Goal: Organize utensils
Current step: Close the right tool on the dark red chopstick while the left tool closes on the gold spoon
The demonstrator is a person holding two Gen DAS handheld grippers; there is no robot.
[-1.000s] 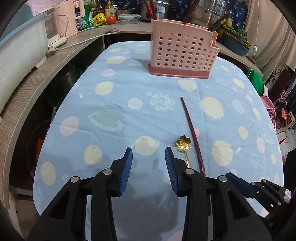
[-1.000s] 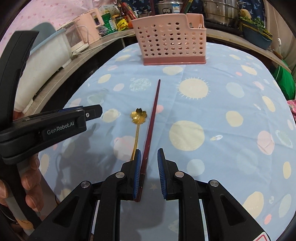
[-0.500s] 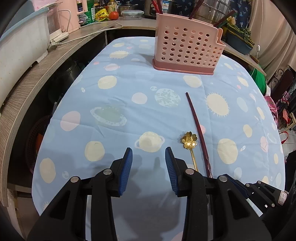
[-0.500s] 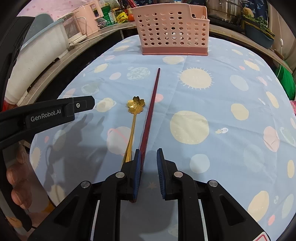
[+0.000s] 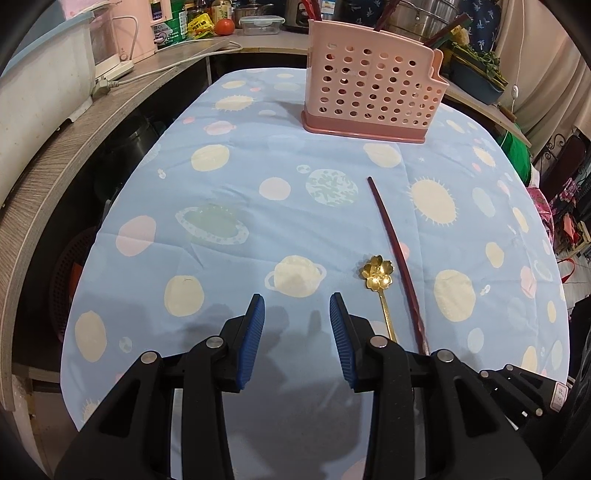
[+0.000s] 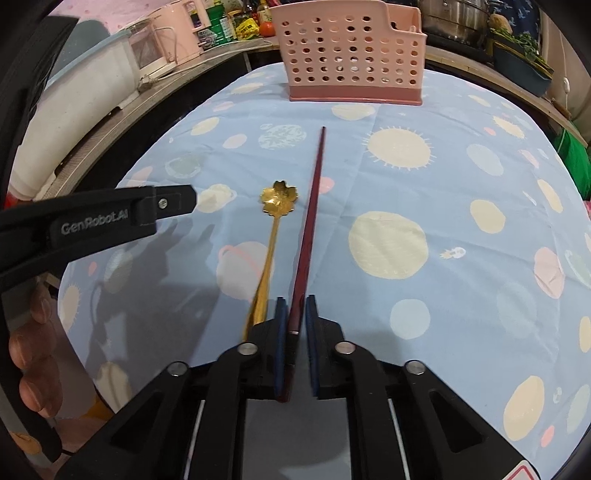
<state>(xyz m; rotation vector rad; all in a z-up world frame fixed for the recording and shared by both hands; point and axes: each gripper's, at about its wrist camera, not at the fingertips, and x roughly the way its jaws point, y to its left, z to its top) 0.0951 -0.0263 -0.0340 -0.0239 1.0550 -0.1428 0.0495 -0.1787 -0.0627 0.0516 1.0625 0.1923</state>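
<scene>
A dark red chopstick [image 6: 312, 218] lies along the blue tablecloth, pointing at a pink perforated utensil holder [image 6: 352, 59] at the far end. A gold flower-shaped spoon [image 6: 277, 206] lies just left of it. My right gripper [image 6: 294, 306] is nearly shut around the chopstick's near end, the pads close on both sides. My left gripper [image 5: 295, 314] is open and empty, left of the spoon [image 5: 377, 276] and chopstick [image 5: 393, 245]. The holder [image 5: 373, 96] has other chopsticks standing in it.
A wooden counter [image 5: 74, 147] curves along the table's left and back, with appliances, jars and a tomato [image 5: 224, 26]. Steel pots [image 5: 417, 14] stand behind the holder. The left gripper's body [image 6: 92, 225] shows at the left of the right wrist view.
The right gripper's jaws have narrowed around the chopstick's near end. Both views have tilted back a little; the chopstick and spoon still lie on the cloth.
</scene>
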